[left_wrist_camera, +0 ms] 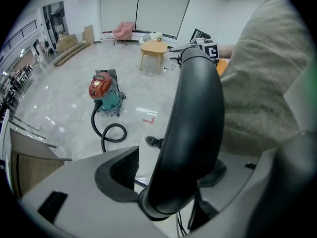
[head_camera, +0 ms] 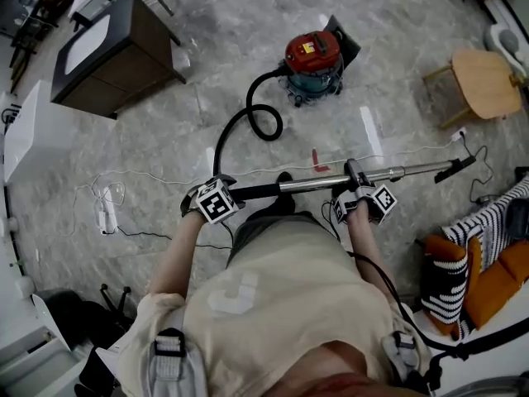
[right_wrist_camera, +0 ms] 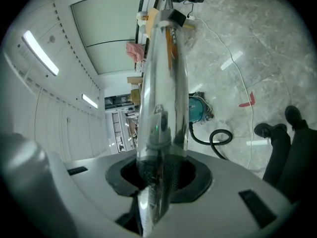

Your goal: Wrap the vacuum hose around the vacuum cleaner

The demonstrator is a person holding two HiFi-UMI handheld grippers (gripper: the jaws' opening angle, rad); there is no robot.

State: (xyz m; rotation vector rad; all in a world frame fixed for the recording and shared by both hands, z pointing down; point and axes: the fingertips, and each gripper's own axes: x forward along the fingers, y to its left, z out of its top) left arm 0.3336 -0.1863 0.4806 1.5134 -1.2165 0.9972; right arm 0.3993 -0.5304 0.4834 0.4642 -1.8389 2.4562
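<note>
cream short-sleeved t-shirt (head_camera: 281,288), grey buckled shoulder straps (head_camera: 168,343), dark shoe (head_camera: 283,178); left gripper (head_camera: 216,190) and right gripper (head_camera: 355,187) carry black-and-white marker cubes (head_camera: 213,203).

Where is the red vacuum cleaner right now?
The vacuum cleaner stands on the floor at the head view's top centre, between the dark cabinet at left and the round wooden table at right.

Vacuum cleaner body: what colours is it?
The vacuum cleaner is red on top, teal below; head view shows it best.
</note>
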